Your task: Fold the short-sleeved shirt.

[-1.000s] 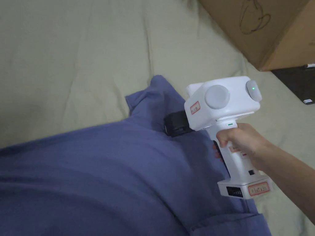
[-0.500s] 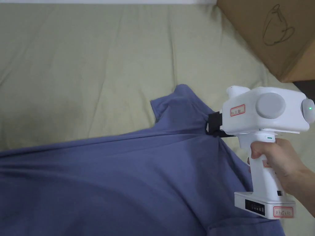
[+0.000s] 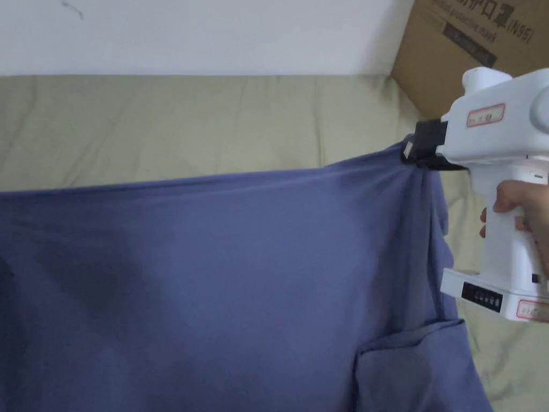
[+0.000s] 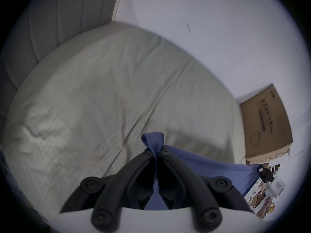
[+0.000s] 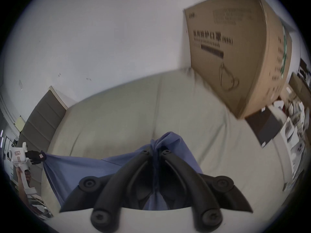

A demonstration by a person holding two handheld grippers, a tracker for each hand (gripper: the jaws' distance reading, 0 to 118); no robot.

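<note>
A blue short-sleeved shirt hangs stretched in the air above the bed, its top edge taut from left to right. My right gripper is shut on the shirt's upper right corner; in the right gripper view a bunch of blue cloth pokes out past the closed jaws of the right gripper. My left gripper is shut on the other top corner, a small tuft of the shirt sticking out beyond it. The left gripper also appears far off in the right gripper view.
A pale green bed sheet lies below and behind the shirt. A large cardboard box stands at the bed's far right corner against a white wall. A grey padded headboard is on the left.
The shirt has been lifted off the bed and pulled taut; the right gripper rose and moved right with its corner. The head camera has tilted up, bringing the wall into view.
</note>
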